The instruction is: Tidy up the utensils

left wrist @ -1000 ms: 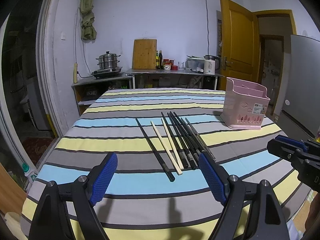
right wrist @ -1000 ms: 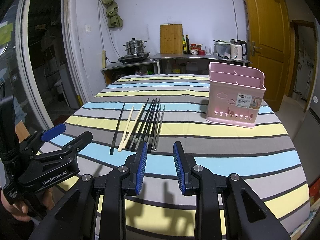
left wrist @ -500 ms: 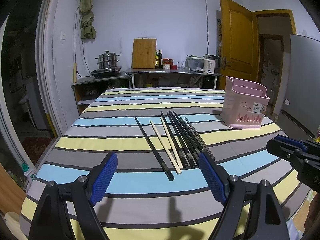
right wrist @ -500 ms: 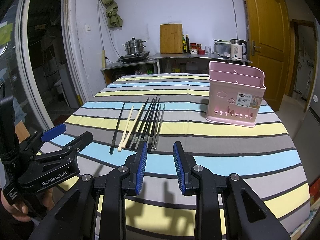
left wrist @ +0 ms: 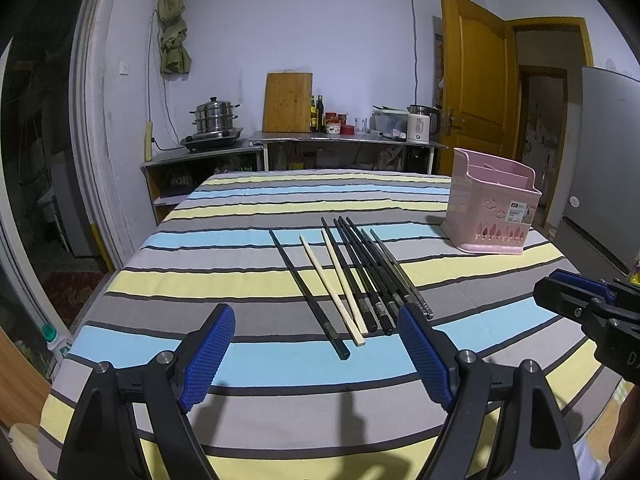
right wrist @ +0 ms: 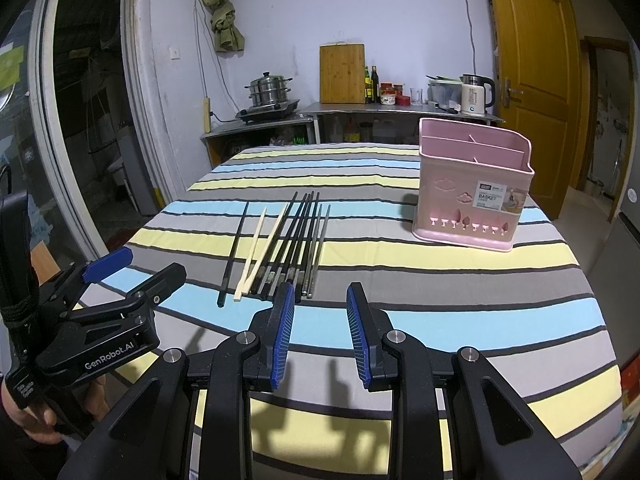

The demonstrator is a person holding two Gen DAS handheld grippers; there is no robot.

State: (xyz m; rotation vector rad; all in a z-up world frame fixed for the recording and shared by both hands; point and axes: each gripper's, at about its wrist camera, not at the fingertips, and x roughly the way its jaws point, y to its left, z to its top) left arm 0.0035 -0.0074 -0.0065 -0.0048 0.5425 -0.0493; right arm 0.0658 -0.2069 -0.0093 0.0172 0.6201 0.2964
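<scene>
Left wrist view: nothing has shifted in the last second. The left gripper (left wrist: 316, 356) hangs wide and empty over the counter (left wrist: 224, 280), the chopsticks (left wrist: 352, 276) fanned toward 12 o'clock, the pink basket (left wrist: 492, 208) at 2 o'clock.

Right wrist view: the right gripper (right wrist: 320, 332) stays narrow, holding nothing; chopsticks (right wrist: 284, 244) at 11 o'clock, basket (right wrist: 472, 192) at 1 o'clock. Sorting seems not yet begun.
</scene>
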